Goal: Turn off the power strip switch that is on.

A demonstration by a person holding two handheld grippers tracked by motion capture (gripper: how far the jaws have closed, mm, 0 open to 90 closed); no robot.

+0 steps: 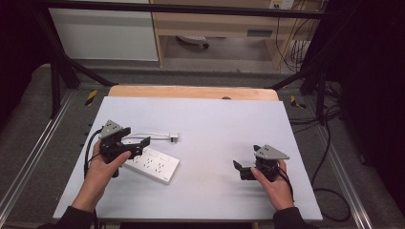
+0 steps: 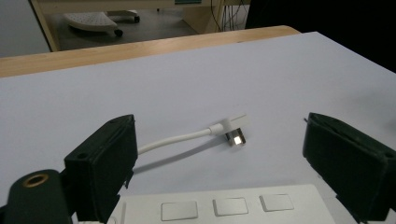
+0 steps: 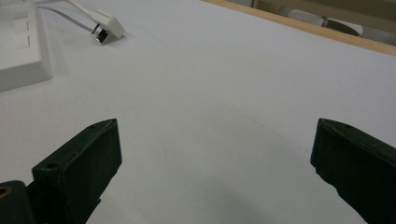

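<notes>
Black jaws of the left gripper (image 2: 224, 163) spread wide over the white power strip (image 2: 224, 205); right gripper (image 3: 215, 172) open, idle; next, probably grasping the plug (image 2: 235, 132).

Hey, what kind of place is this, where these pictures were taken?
Most likely a lab or workshop set up for recording. A dark metal frame surrounds a white-topped table, cables trail over the grey floor, and shelving with wiring stands behind. On the table lie only a white power strip and its plug.
</notes>
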